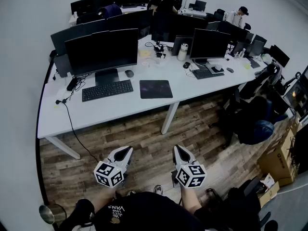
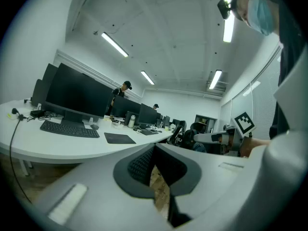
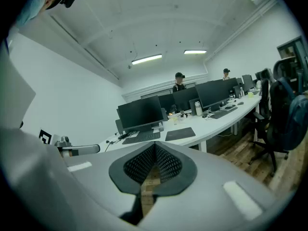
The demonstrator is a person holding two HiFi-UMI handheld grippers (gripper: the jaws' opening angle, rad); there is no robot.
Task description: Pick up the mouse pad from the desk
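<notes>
A dark rectangular mouse pad (image 1: 156,88) lies flat on the white desk (image 1: 120,107), right of a black keyboard (image 1: 107,90). It also shows far off in the left gripper view as the mouse pad (image 2: 119,138) and in the right gripper view as the mouse pad (image 3: 180,134). My left gripper (image 1: 126,152) and right gripper (image 1: 179,150) hover over the wooden floor, well short of the desk. Both are shut with nothing between the jaws.
A large monitor (image 1: 102,50) stands behind the keyboard, with a mouse (image 1: 129,73) beside it. Cables (image 1: 72,124) hang off the desk's left front. More monitors, a bottle (image 1: 183,52) and a second keyboard (image 1: 207,73) sit further right. Office chairs (image 1: 255,119) crowd the right side. People stand at the back.
</notes>
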